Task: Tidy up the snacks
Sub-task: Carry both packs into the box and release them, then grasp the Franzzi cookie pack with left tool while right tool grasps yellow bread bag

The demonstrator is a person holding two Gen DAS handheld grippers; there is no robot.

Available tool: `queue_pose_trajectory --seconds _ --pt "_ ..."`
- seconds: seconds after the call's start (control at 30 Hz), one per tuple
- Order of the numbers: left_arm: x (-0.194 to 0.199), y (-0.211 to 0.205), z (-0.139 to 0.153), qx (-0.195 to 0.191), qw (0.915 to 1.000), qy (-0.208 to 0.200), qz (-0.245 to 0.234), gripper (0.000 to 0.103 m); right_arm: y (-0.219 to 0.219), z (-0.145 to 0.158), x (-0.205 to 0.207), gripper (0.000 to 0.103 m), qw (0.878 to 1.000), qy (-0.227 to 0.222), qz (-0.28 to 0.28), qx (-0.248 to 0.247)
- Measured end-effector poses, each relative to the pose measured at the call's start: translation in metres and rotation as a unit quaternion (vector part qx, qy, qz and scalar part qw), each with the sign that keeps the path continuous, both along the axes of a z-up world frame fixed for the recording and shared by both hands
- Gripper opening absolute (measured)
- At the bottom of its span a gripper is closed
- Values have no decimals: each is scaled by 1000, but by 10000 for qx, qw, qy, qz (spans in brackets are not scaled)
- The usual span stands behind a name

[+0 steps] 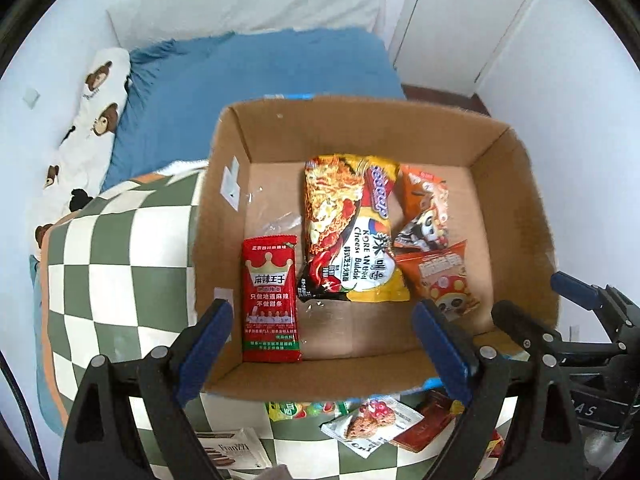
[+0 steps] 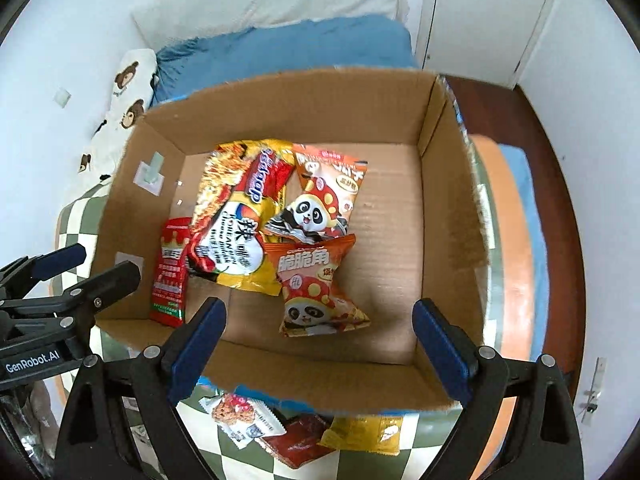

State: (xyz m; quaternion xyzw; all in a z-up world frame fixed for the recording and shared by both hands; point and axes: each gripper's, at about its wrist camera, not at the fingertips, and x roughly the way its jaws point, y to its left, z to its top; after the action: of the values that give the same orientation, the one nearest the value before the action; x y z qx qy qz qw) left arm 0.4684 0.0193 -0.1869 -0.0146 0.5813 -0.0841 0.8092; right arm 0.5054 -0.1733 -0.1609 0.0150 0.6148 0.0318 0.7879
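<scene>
Four packets already lie in the cardboard box (image 1: 224, 200), several snack packets (image 2: 248, 420) remain on the checkered blanket (image 1: 120, 260), and both tongs (image 1: 320, 344) (image 2: 318, 344) hang wide and empty.

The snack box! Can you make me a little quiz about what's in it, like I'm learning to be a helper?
1. True or false: the red spicy-strip packet lies inside the cardboard box.
2. How many orange panda snack bags are in the box?
A) one B) two C) four
3. Fill in: the jaws of the left gripper and the right gripper are both ____, holding nothing.

Key:
1. True. It lies flat on the box floor, left of the yellow noodle packet.
2. B: one panda bag nearer the camera, another behind it.
3. Open. More snacks wait on the checkered blanket outside the box.
</scene>
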Motion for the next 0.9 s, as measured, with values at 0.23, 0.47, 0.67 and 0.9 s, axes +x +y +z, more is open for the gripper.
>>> queue_pose_trajectory --seconds 0.23,0.47,0.67,0.9 --pt "-33 6 24 26 9984 -558 82 93 10 39 -34 96 9979 -601 5 -229" --pt "-69 14 50 -108 9960 -873 170 93 10 75 -69 96 9950 -985 -111 -80" --pt "-102 20 53 -188 9958 -872 218 93 6 90 -101 96 9939 -1038 -227 281" --pt "-154 36 17 -21 9975 -562 439 93 -16 65 -154 96 9931 -509 -504 933"
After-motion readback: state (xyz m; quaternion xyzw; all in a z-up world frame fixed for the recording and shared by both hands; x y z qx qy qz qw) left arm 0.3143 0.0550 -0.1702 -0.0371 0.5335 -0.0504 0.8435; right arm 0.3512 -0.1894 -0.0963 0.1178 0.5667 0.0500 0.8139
